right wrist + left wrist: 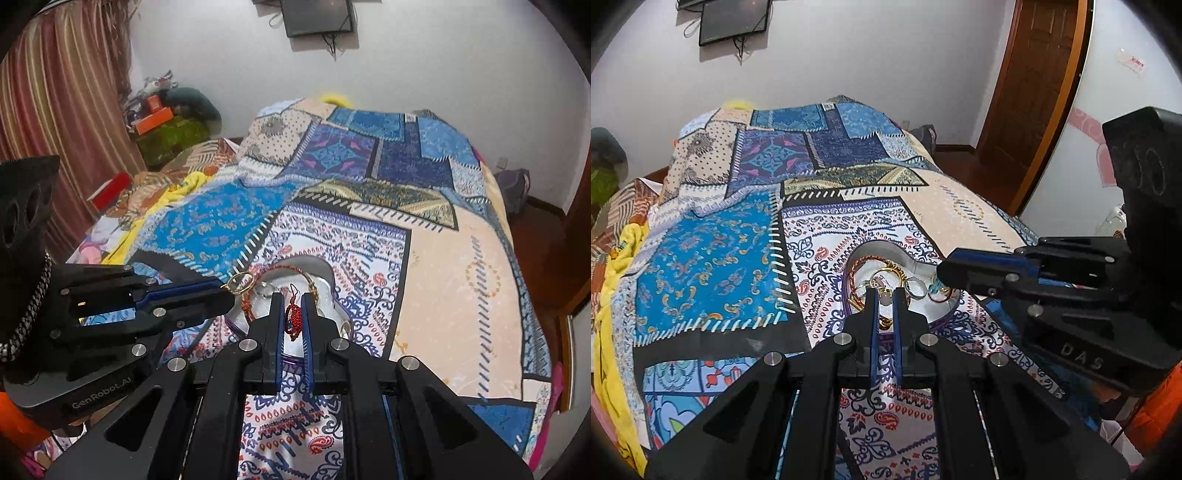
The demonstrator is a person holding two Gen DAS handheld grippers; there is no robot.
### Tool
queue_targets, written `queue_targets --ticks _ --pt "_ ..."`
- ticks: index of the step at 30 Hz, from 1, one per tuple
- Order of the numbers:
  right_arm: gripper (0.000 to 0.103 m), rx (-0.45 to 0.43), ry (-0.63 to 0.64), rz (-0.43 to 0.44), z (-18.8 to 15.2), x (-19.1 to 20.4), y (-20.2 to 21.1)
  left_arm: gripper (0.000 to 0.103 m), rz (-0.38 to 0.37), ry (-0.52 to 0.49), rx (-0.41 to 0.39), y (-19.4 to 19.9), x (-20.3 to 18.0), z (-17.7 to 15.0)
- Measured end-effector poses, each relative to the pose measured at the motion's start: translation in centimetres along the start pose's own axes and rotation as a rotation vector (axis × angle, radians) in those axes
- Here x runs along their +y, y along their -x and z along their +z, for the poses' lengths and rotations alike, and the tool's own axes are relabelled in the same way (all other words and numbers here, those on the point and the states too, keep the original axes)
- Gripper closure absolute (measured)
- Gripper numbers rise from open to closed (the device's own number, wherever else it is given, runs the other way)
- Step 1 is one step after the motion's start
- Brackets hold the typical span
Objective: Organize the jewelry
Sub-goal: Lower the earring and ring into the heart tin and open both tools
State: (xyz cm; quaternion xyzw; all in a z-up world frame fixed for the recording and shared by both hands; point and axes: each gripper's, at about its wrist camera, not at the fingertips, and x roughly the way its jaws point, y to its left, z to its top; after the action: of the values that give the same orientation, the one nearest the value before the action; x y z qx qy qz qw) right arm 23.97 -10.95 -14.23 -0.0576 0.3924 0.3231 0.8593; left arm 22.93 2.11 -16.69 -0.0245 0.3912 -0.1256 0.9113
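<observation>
Your left gripper pinches a gold ring at its fingertips, held over the left rim of the white heart-shaped dish on the patchwork bedspread. Your right gripper is clamped on a red beaded pendant above the dish. A braided red-gold bracelet and more rings lie inside.

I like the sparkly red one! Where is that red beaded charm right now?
The red beaded charm sits between the right gripper jaws in the right wrist view, just above the white dish on the patchwork bedspread.
</observation>
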Motion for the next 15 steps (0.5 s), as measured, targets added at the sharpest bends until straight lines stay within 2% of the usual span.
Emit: queue_targets --ticks 10,15 --pt "0.095 0.083 -0.024 0.031 -0.7 -0.9 -1.9 0.098 -0.018 0.002 0.037 -1.8 0.0 -0.2" --pt "0.095 0.099 -0.02 0.016 -0.7 -0.8 -2.2 0.098 -0.01 0.012 0.029 -1.4 0.2 -0.1"
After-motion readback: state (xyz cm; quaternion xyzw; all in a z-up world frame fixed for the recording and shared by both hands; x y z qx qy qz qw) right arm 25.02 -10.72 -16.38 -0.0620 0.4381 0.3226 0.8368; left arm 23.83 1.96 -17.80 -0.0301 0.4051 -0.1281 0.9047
